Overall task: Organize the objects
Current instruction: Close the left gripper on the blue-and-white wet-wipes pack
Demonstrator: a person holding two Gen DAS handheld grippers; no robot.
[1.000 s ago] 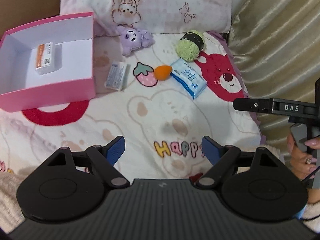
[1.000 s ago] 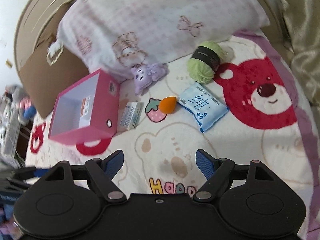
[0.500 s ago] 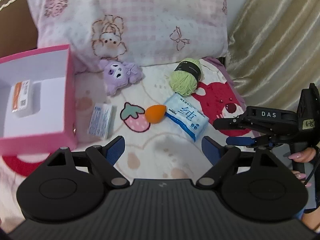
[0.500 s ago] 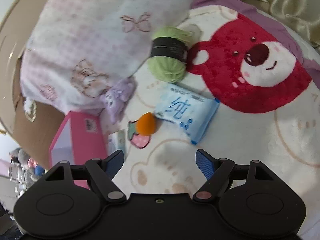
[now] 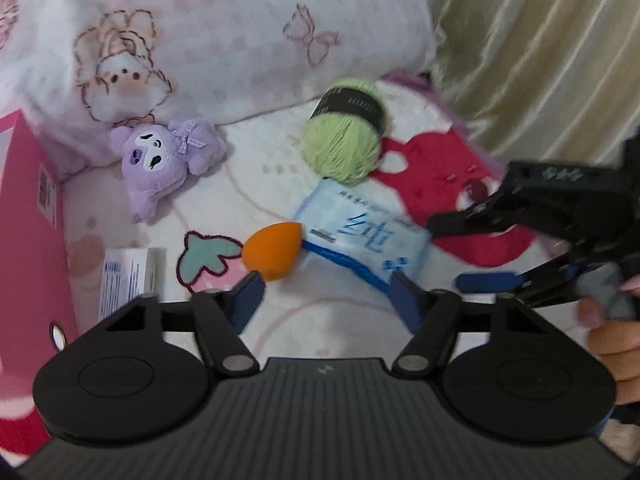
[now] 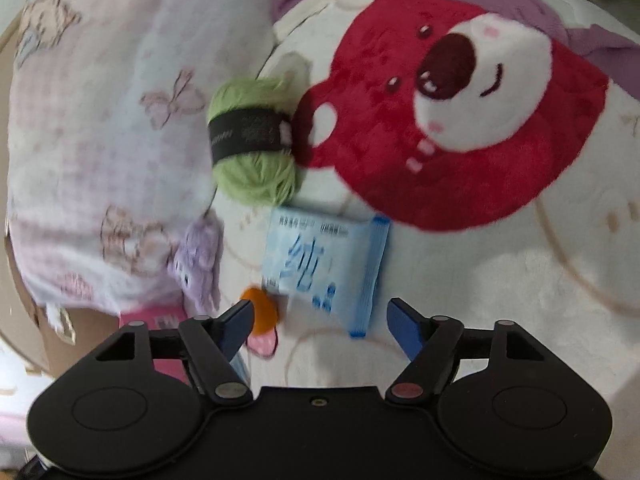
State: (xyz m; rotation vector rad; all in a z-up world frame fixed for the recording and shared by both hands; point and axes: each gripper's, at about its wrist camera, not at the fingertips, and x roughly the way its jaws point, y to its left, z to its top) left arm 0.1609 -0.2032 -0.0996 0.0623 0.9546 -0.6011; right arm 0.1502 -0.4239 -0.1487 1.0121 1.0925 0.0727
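A blue tissue pack (image 5: 362, 238) lies on the blanket, with an orange sponge (image 5: 273, 249) to its left and a green yarn ball (image 5: 344, 140) behind it. A purple plush (image 5: 164, 162) and a small white box (image 5: 126, 276) lie further left, beside the pink box (image 5: 30, 240). My left gripper (image 5: 326, 300) is open and empty, just short of the sponge and pack. My right gripper (image 6: 320, 326) is open and empty, close over the tissue pack (image 6: 324, 268); it also shows in the left wrist view (image 5: 460, 256). The yarn ball (image 6: 254, 144) and sponge (image 6: 262, 312) show in the right wrist view.
A pink patterned pillow (image 5: 200, 36) lies behind the objects. A gold curtain (image 5: 540, 52) hangs at the right. The blanket has a big red bear print (image 6: 452, 108).
Both grippers moved forward toward the tissue pack and sponge. The right gripper swung in from the right. The pink box slid nearly out of view at left.
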